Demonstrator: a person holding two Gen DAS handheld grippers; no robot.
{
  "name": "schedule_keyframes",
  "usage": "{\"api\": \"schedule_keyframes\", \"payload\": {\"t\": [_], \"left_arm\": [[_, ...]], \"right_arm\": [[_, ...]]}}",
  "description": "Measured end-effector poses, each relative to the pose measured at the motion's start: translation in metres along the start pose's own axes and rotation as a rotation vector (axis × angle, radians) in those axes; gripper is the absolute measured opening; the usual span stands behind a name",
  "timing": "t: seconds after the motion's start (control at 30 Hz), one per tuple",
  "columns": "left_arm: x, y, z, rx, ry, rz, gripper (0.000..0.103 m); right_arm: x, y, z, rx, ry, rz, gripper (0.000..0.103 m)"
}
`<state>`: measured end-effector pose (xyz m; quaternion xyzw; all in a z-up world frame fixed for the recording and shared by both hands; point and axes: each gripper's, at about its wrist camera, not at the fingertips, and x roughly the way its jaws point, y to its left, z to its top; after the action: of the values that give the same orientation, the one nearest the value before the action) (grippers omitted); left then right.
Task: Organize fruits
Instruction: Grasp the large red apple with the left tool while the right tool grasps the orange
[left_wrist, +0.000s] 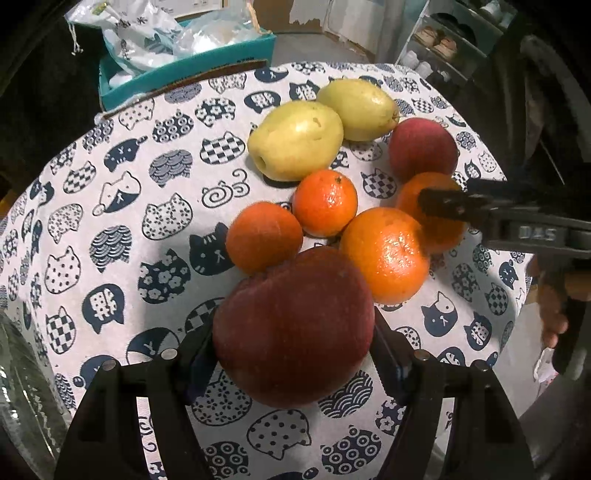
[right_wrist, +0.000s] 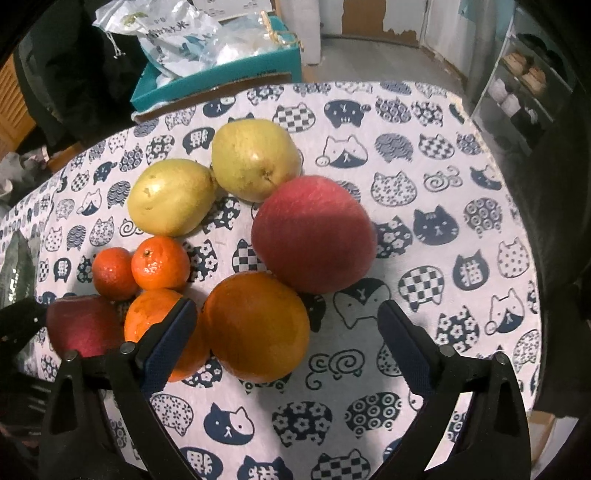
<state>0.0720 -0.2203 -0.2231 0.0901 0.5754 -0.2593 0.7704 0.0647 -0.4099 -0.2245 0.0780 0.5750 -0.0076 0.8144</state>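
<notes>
Left tongs (left_wrist: 295, 354) around round apple (left_wrist: 293, 328)

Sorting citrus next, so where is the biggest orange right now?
Right wrist view: the big orange sits between the open right gripper fingers, touching the red apple behind it.

A matt woven cotton-like tablecloth (right_wrist: 424, 122) printed with cats lies under glossy, dimpled oranges (left_wrist: 384, 254), smooth waxy pears (left_wrist: 295, 140) and dull-skinned red apples (right_wrist: 314, 234), while far left a cardboard box (right_wrist: 221, 83) holds crinkly plastic bags (right_wrist: 173, 40).
</notes>
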Motion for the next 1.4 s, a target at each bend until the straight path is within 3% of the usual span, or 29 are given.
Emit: {"api": "schedule_keyframes", "payload": {"t": [0.27,0.37,0.4,0.43,0.53,0.9,1.4], "left_arm": [[-0.006,0.000,-0.002,0.006,-0.026,0.008,0.075],[-0.009,0.001,-0.002,0.001,-0.034,0.012,0.075],[-0.009,0.001,-0.001,-0.001,-0.037,0.012,0.075],[-0.011,0.002,-0.001,-0.005,-0.039,0.012,0.075],[-0.015,0.003,-0.001,-0.009,-0.049,0.015,0.075],[-0.044,0.006,-0.001,-0.015,-0.118,0.021,0.075],[-0.104,0.018,-0.006,-0.044,-0.226,0.026,0.075]], "right_arm": [[0.021,-0.007,-0.001,0.079,0.057,0.080,0.091],[0.026,-0.007,-0.003,0.104,0.083,0.134,0.076],[0.026,-0.005,-0.003,0.100,0.088,0.148,0.066],[0.025,-0.001,-0.003,0.083,0.085,0.142,0.064],[0.020,0.009,-0.004,0.022,0.067,0.069,0.064],[-0.012,0.023,-0.012,-0.081,-0.050,-0.055,0.063],[-0.074,0.045,0.000,-0.100,-0.220,-0.082,0.063]]}}
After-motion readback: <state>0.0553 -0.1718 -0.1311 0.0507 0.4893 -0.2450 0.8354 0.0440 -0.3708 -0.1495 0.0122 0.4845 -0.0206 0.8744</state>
